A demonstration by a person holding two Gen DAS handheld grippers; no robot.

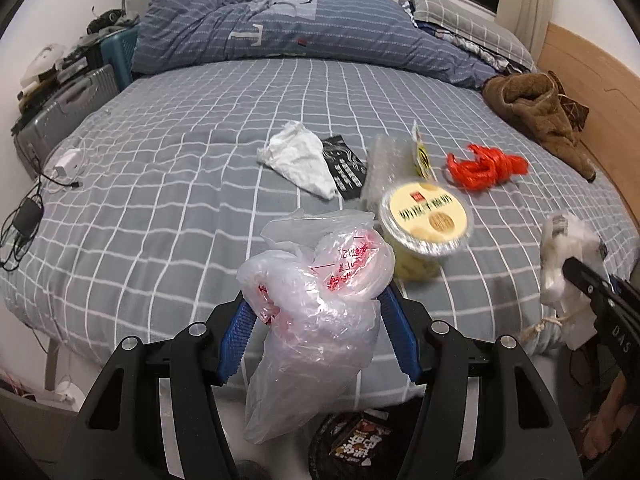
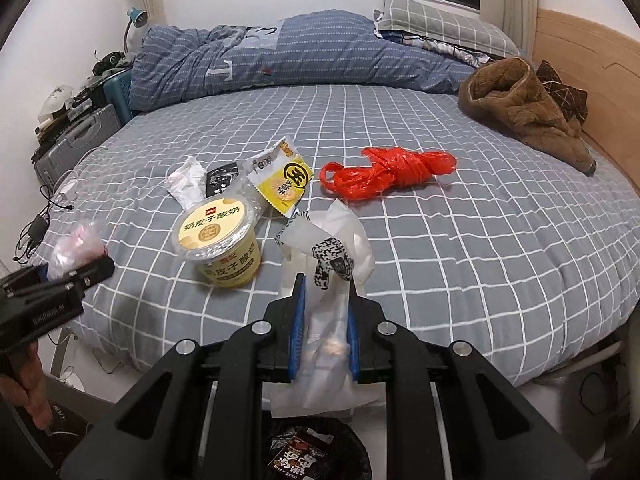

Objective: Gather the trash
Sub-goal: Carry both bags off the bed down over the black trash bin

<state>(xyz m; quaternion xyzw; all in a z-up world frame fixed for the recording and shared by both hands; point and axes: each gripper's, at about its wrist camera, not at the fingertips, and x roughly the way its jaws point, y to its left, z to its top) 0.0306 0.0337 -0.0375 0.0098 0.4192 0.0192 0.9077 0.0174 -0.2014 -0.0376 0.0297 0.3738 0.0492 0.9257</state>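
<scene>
My left gripper (image 1: 316, 312) is shut on a clear plastic bag with red print (image 1: 316, 320), held over the bed's near edge. My right gripper (image 2: 324, 296) is shut on a white paper bag with a QR label (image 2: 328, 248); it also shows in the left wrist view (image 1: 568, 264). Below both sits a black trash bin (image 2: 316, 456) with a snack wrapper inside. On the bed lie a yellow yogurt cup (image 2: 220, 236), a yellow wrapper (image 2: 286, 184), a red plastic bag (image 2: 392, 172), a crumpled white tissue (image 1: 300, 160) and a black packet (image 1: 346, 166).
A brown fleece garment (image 2: 528, 108) lies at the bed's right by the wooden headboard (image 2: 600, 80). A folded blue duvet (image 2: 300, 60) and pillow lie at the back. Chargers and cables (image 1: 40, 196) sit on the left edge. A grey suitcase (image 1: 60, 116) stands beside the bed.
</scene>
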